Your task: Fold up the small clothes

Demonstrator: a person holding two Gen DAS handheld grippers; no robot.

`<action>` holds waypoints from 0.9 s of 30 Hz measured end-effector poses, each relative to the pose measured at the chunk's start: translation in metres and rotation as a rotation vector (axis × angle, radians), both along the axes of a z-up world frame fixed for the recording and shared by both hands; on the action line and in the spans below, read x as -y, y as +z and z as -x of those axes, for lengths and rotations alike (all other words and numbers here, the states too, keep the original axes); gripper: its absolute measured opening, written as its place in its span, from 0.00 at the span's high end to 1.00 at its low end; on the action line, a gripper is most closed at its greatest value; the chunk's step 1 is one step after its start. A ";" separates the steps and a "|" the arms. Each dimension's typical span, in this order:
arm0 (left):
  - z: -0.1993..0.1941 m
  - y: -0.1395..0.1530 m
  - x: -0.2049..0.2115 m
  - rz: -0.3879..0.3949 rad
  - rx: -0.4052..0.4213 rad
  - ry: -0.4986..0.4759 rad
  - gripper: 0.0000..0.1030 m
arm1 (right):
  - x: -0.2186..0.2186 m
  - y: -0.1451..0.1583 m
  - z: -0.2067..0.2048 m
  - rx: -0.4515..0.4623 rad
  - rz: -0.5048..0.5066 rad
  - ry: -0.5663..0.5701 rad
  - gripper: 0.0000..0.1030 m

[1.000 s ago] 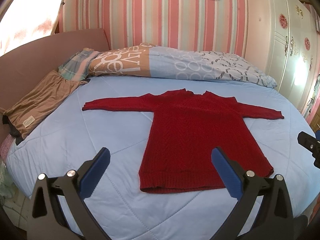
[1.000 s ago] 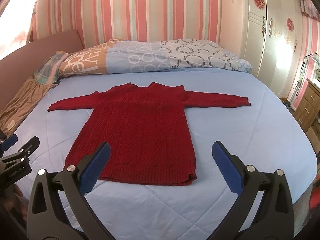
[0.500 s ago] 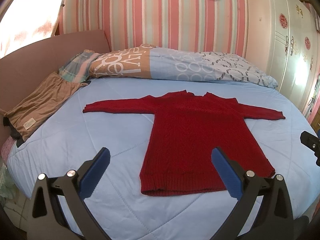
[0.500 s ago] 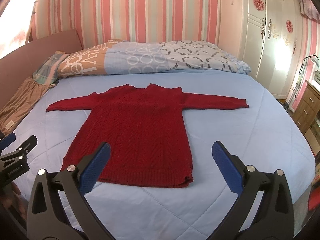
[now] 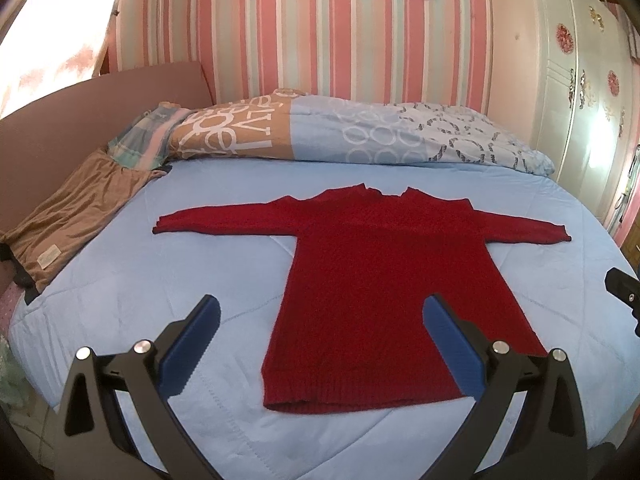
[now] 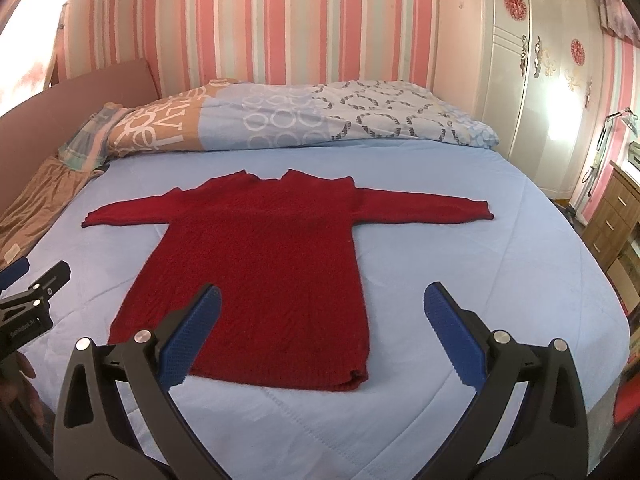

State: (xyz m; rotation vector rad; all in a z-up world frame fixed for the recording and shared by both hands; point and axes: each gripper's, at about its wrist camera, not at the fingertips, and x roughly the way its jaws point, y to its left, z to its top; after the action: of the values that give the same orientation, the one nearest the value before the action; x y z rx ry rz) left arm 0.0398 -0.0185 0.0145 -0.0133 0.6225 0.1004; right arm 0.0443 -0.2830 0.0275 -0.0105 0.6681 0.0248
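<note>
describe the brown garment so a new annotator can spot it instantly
Start at the bed with the light blue cover. Go to its far-left edge, by the pink headboard, just below the plaid pillow. The brown garment lies there, smooth and silky with a small label, unlike the red sweater spread mid-bed.

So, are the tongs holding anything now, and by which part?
Nothing is held. Both the left tongs and right tongs are open above the red sweater, which lies flat.

left claw (image 5: 318, 344) and right claw (image 6: 320, 340) both gape wide, empty.
</note>
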 end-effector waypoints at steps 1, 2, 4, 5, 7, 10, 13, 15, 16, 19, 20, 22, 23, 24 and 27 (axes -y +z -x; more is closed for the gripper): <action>-0.002 -0.001 0.001 -0.002 -0.002 0.000 0.01 | 0.002 0.000 -0.002 -0.001 -0.001 -0.001 0.03; -0.004 -0.002 0.002 -0.004 -0.004 0.000 0.01 | 0.005 0.000 -0.005 0.000 0.001 -0.003 0.03; -0.008 -0.005 0.004 -0.005 -0.009 0.001 0.01 | 0.011 -0.001 -0.010 0.001 -0.003 0.000 0.03; -0.010 -0.006 0.005 -0.004 -0.011 0.002 0.01 | 0.010 -0.001 -0.009 0.001 0.001 -0.003 0.03; -0.016 -0.008 0.009 -0.001 -0.015 0.001 0.01 | 0.018 -0.003 -0.014 0.000 -0.010 0.001 0.03; -0.026 -0.011 0.017 -0.007 -0.024 -0.006 0.01 | 0.032 -0.009 -0.025 -0.003 -0.019 -0.001 0.03; -0.036 -0.014 0.027 -0.018 -0.026 -0.013 0.01 | 0.051 -0.014 -0.040 -0.005 0.019 -0.033 0.03; -0.047 -0.017 0.036 -0.018 -0.031 -0.017 0.01 | 0.065 -0.017 -0.049 -0.005 0.032 -0.052 0.03; -0.052 -0.019 0.039 -0.015 -0.033 -0.017 0.01 | 0.071 -0.017 -0.054 -0.005 0.037 -0.058 0.03; -0.070 -0.024 0.050 -0.017 -0.037 -0.013 0.01 | 0.091 -0.022 -0.070 -0.001 0.054 -0.072 0.03; -0.079 -0.027 0.058 -0.024 -0.037 -0.009 0.01 | 0.099 -0.026 -0.077 -0.006 0.044 -0.072 0.03; -0.091 -0.032 0.067 -0.029 -0.040 -0.013 0.01 | 0.116 -0.032 -0.090 -0.019 0.008 -0.069 0.03; -0.099 -0.033 0.071 -0.026 -0.044 -0.015 0.01 | 0.129 -0.037 -0.099 -0.025 -0.019 -0.070 0.03; -0.108 -0.037 0.078 -0.016 -0.053 -0.024 0.01 | 0.139 -0.039 -0.105 -0.021 -0.028 -0.074 0.03; -0.129 -0.044 0.098 -0.020 -0.059 -0.036 0.01 | 0.178 -0.049 -0.128 -0.011 -0.031 -0.107 0.03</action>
State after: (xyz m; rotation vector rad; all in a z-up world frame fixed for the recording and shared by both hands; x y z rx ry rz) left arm 0.1688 -0.1162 -0.0291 0.0203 0.6807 0.0720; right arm 0.1722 -0.4612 -0.0214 0.0555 0.6788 -0.0676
